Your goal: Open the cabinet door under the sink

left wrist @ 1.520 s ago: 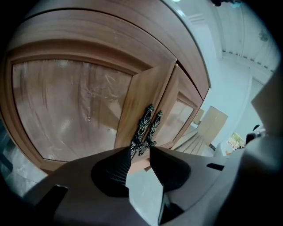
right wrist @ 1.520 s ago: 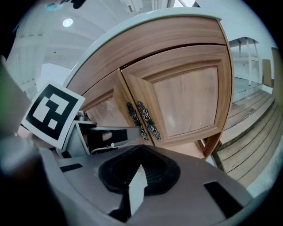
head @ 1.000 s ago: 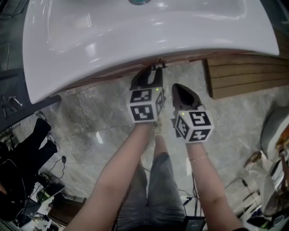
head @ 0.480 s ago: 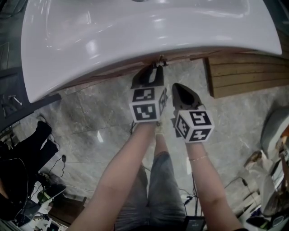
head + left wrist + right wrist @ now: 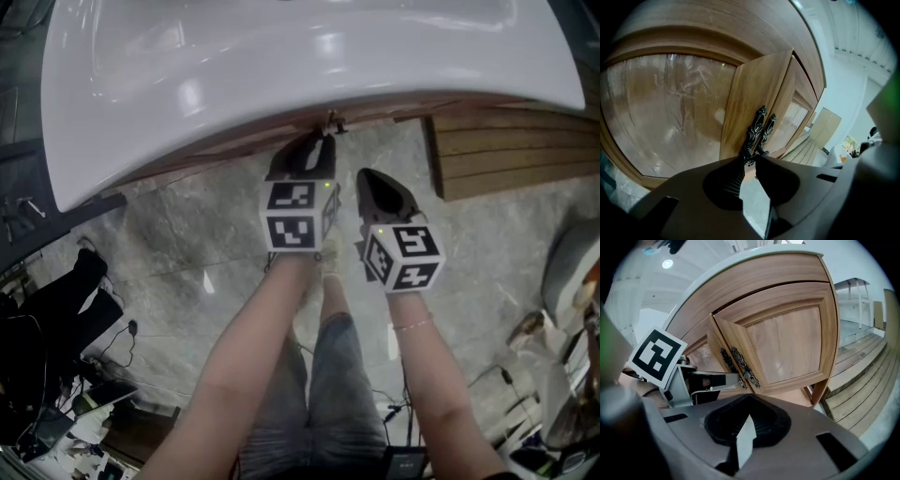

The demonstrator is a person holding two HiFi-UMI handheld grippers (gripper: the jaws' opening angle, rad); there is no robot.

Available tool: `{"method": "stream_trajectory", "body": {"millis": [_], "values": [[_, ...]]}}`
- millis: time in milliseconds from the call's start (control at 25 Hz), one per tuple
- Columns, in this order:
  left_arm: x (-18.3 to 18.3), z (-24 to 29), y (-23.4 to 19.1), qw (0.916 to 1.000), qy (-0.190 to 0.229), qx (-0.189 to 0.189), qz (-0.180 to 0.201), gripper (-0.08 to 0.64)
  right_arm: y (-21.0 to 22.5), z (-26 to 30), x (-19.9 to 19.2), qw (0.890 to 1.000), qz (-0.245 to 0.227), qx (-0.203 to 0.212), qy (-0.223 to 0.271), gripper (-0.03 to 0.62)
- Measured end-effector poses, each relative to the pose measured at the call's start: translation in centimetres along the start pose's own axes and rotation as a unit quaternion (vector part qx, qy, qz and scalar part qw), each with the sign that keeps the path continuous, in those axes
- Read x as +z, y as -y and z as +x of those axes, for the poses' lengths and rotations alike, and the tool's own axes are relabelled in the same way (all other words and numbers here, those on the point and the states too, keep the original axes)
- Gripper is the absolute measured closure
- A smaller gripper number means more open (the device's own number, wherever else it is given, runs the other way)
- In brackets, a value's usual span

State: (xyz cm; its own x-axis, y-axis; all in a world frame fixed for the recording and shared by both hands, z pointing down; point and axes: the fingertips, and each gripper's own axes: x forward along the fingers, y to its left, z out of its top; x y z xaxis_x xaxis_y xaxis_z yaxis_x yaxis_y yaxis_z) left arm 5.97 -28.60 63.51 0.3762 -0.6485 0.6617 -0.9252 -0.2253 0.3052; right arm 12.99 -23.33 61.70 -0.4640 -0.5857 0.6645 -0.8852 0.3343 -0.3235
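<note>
A wooden cabinet with two doors stands under the white sink. Each door carries an ornate dark handle: the left door's handle and the right door's handle meet at the middle seam. My left gripper points at the left door's handle; its jaws are closing, with the handle's lower end between the tips, which do not visibly press on it. In the head view the left gripper reaches under the sink's rim. My right gripper is shut and empty, held back beside the left gripper.
Wooden steps lie to the right of the cabinet. The floor is grey marble. Dark bags and cables clutter the lower left, and white objects sit at the right edge. The person's legs are below the grippers.
The left gripper's marker cube has rolled a little and shifted slightly left. The right gripper has stayed where it was.
</note>
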Motion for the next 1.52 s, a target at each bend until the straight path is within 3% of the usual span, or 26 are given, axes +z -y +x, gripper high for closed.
{"method": "stream_trajectory", "body": {"millis": [280,760,1080,1240,1400,1520], "values": [[0.0,-0.1,-0.3,0.9992,-0.002,-0.027,0.028,0.479,-0.3,0.7,0.9,1.0,-0.01,0.002,0.007,0.584],[-0.3,-0.5,0.0,0.9982,-0.006,-0.046,0.037,0.482,0.1,1.1,2.4,0.999,-0.028,0.005,0.016,0.584],[-1.5,-1.6,0.7,0.998,-0.01,-0.049,0.039,0.482,-2.5,1.3,5.2,0.991,-0.074,0.093,0.063,0.584],[-1.9,-1.9,0.8,0.9979,-0.01,-0.051,0.04,0.482,-4.4,1.5,5.2,0.978,-0.132,0.157,0.05,0.578],[-2.0,-1.9,0.7,0.9974,-0.011,-0.052,0.049,0.482,-6.3,2.1,5.6,0.963,-0.174,0.202,0.045,0.477],[-2.2,-2.1,0.7,0.9974,-0.011,-0.053,0.048,0.482,-7.0,2.9,5.9,0.955,-0.198,0.218,0.04,0.454]]}}
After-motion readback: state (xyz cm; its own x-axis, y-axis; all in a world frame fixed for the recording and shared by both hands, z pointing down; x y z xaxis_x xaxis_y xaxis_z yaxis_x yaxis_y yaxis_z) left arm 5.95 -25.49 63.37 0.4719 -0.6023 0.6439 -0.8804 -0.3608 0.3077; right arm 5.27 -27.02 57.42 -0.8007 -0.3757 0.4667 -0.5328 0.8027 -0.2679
